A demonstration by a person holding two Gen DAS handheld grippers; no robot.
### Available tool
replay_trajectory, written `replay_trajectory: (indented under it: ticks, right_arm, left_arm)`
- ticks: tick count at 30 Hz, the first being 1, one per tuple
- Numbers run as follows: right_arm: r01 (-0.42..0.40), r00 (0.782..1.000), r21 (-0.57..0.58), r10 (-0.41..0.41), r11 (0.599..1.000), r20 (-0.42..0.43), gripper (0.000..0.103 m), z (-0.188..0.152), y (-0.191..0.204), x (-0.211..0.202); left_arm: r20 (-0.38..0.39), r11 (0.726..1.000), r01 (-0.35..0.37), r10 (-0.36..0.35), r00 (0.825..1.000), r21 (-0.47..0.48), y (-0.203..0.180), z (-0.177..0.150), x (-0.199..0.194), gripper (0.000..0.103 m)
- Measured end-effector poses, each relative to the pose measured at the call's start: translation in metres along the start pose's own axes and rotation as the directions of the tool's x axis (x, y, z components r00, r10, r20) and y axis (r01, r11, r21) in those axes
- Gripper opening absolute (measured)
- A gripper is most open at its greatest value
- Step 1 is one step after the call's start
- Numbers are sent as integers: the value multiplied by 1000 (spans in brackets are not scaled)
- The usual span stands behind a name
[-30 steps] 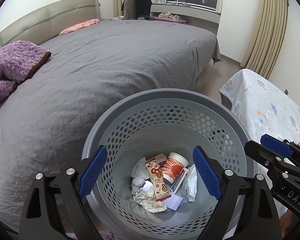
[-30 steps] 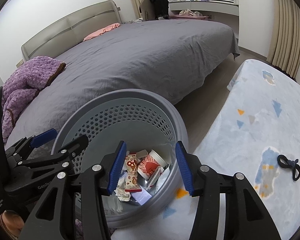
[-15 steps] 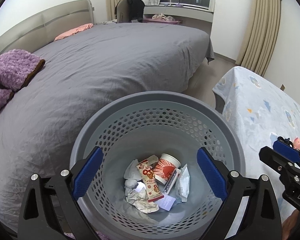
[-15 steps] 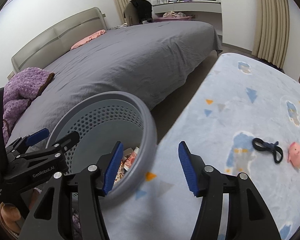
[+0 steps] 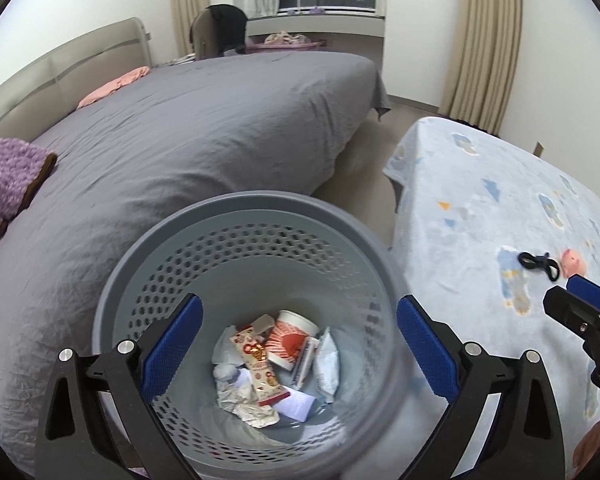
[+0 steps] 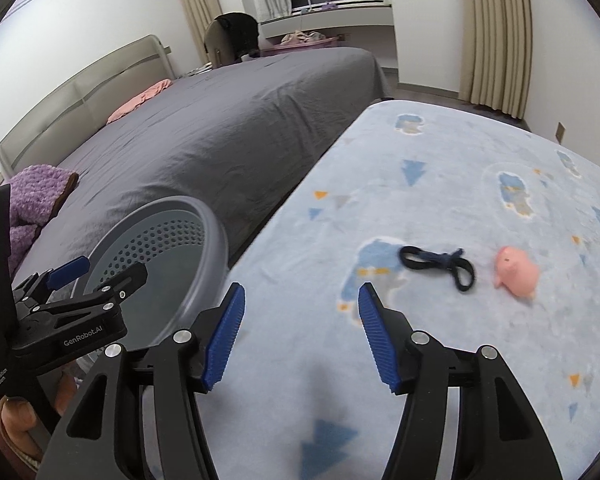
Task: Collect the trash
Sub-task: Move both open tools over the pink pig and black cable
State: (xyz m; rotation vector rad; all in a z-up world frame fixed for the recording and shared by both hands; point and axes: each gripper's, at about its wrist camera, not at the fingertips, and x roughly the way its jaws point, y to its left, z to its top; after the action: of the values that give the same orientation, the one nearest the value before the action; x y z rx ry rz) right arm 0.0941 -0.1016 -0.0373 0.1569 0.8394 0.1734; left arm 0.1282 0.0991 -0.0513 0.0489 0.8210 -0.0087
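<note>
Trash (image 5: 278, 364) fills the basket (image 5: 256, 216) under the released left claw (image 5: 298, 354); right claw (image 6: 300, 334) hovers released.

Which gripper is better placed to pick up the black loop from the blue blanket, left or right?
Probably right. The right gripper is open over the blue blanket, with the black loop just ahead. The left gripper is over the trash basket.
</note>
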Motion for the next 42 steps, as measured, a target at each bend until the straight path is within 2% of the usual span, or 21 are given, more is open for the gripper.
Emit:
replay_trajectory:
  ticks: [12, 19, 24, 30, 35, 42]
  right_arm:
    - [106, 994, 113, -108, 988, 10, 60, -22, -70, -32]
    - [172, 985, 146, -174, 974, -1, 60, -25, -108, -31]
    - [219, 976, 131, -218, 967, -22, 60, -19, -132, -19]
    - [234, 972, 117, -229, 965, -51, 60, -9, -152, 4]
    - [235, 971, 108, -228, 966, -71, 60, -2, -157, 27]
    - [276, 959, 77, -269, 958, -85, 60, 8, -157, 48]
  left_arm:
    - [32, 992, 97, -100, 994, 86, -55, -1, -16, 96]
    - [25, 981, 147, -151, 988, 122, -82, -8, -20, 96]
    - [12, 975, 167, -171, 985, 145, -95, -14, -18, 96]
    - [-4, 974, 168, -170, 985, 152, -101, -16, -12, 96]
    - [-20, 974, 164, -163, 986, 157, -106, -17, -5, 96]
    - [-34, 972, 163, -159, 987, 169, -113, -18, 1, 96]
